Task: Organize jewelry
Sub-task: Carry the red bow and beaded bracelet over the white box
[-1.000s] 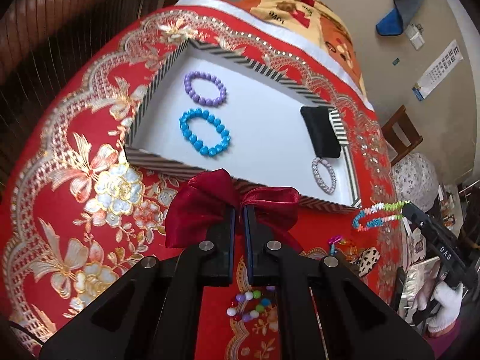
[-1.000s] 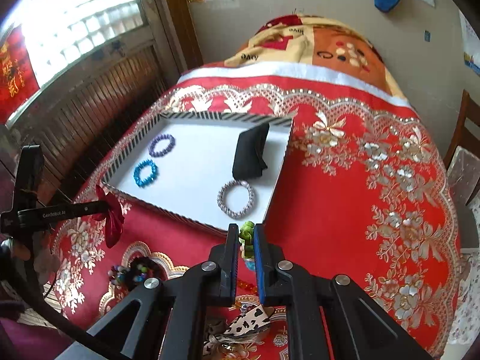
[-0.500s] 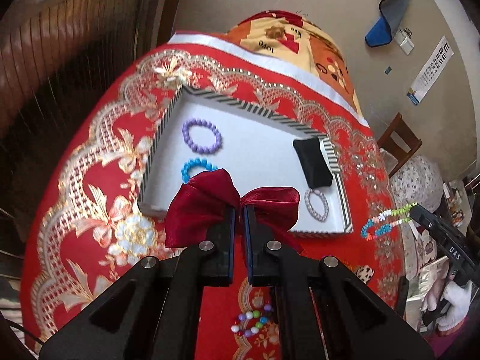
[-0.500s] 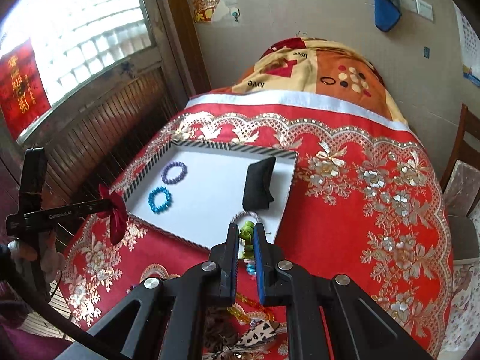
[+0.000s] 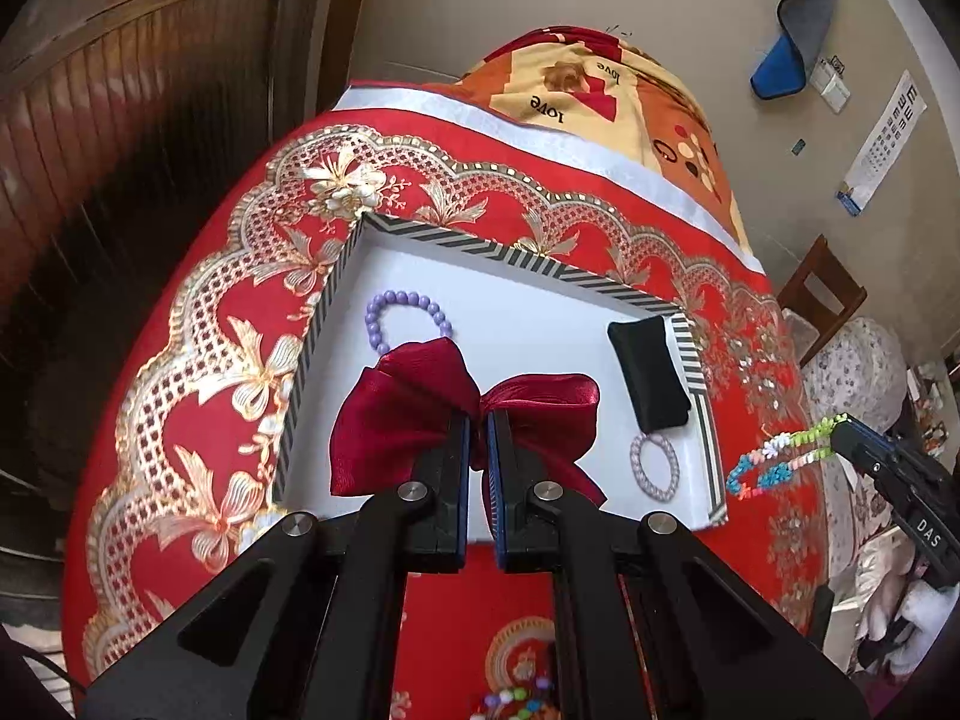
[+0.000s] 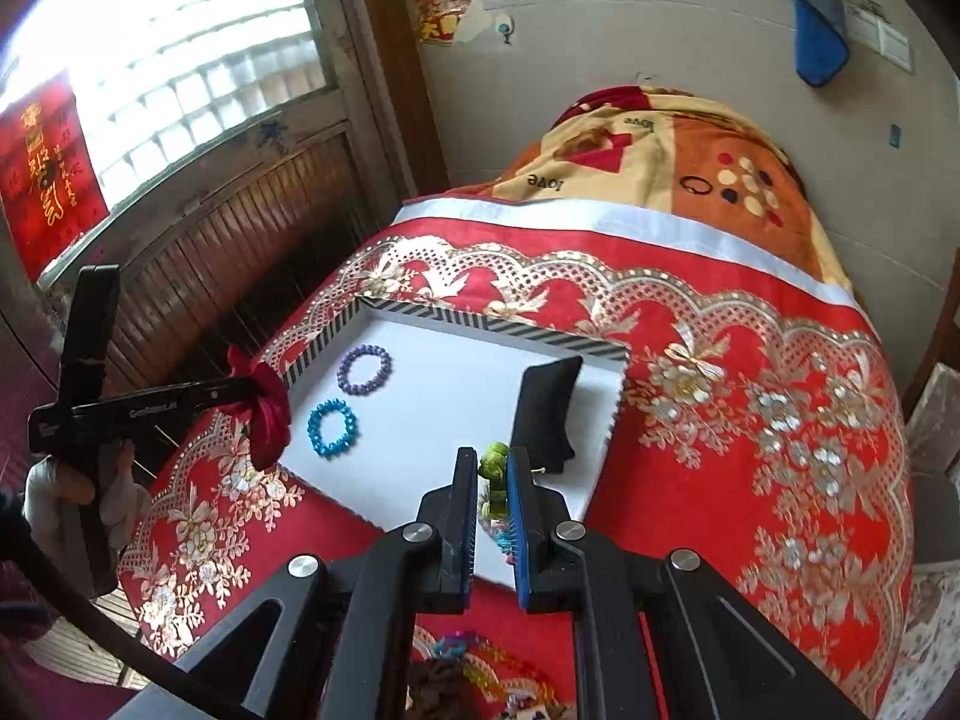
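Grippers above the striped tray [image 5: 684, 333], each holding jewelry.
Left gripper [image 5: 478, 450] pinches a red bow [image 5: 408, 420]; right gripper [image 6: 493, 483] is clamped on a beaded bracelet [image 6: 493, 474], over the tray's near edge.

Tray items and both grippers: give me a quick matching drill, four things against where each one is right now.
Things:
1. red bow
2. purple bracelet
3. black cushion
4. multicolour bead strand

Places:
A. in the tray, near its far left corner
B. held by the left gripper
C. in the tray, along its right wall
D. held by the right gripper

Pairs: 1-B, 2-A, 3-C, 4-D
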Motion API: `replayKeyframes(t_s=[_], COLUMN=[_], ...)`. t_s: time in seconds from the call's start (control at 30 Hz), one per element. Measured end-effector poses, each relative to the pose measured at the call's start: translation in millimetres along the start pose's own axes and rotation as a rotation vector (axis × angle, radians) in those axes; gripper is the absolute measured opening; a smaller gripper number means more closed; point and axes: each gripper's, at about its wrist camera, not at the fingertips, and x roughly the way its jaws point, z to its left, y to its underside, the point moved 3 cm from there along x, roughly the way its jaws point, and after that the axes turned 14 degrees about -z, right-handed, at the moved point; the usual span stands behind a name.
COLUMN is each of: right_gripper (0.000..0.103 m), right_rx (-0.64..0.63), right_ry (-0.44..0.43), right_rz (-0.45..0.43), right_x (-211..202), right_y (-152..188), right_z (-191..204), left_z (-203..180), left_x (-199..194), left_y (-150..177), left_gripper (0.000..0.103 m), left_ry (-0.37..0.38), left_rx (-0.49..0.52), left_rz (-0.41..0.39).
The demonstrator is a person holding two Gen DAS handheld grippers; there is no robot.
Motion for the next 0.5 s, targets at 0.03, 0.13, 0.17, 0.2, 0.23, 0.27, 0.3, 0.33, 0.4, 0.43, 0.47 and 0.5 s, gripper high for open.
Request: replayKeyframes(t_s=[0.03,0.13,0.17,0.2,0.23,0.27,0.3,0.33,0.4,0.43,0.47,0.5], right_gripper=[0.009,0.009,0.009,0.009,0.009,0.009,0.009,0.009,0.009,0.009,0.009,0.009], right_rx=[-0.005,-0.009,-0.01,-0.011,-0.012,-0.014,-0.014,-0.016,-0.016,-0.015,-0.014,-0.014], right_ry=[-0.008,-0.028,-0.037,-0.042,-0.05,-0.059,-0.064,-0.073,-0.084,-0.09,-0.098,-0.103], right_rz=[0.004,0.015,0.02,0.024,0.03,0.037,0.04,0.048,0.059,0.063,0.068,0.071], right_x=[5.7,22.2,29.2,33.4,40.6,47.8,51.9,59.9,72.0,76.6,82.1,85.6], right_y=[-2.3,-7.4,-9.0,-9.6,-10.6,-11.3,-11.7,-12.1,-12.7,-13.1,-13.8,-14.6], right_z=[1.4,4.5,5.7,7.2,8.8,10.4,11.9,13.8,16.2,17.0,18.0,18.6], left_z=[-1.4,-3.3,-3.6,-4.2,-4.5,-4.8,-5.0,-5.4,-6.3,-6.2,-6.4,-6.3], left_x=[5.3,18.7,23.8,27.9,33.1,37.7,41.0,45.0,51.6,53.3,55.8,58.0], left_y=[-1.5,-5.5,-7.3,-8.5,-10.1,-11.7,-12.9,-14.2,-16.6,-17.6,-18.7,-19.8], left_gripper=[0.004,0.004,0.004,0.004,0.004,0.004,0.004,0.004,0.004,0.004,0.004,0.004], left_ry=[-0.004,-0.018,-0.024,-0.028,-0.034,-0.041,-0.047,-0.055,-0.068,-0.072,-0.075,-0.078], left_rx=[0.002,0.003,0.003,0.002,0.003,0.004,0.007,0.012,0.023,0.026,0.028,0.029], left_rz=[0.005,0.017,0.02,0.023,0.028,0.03,0.031,0.031,0.026,0.024,0.024,0.024])
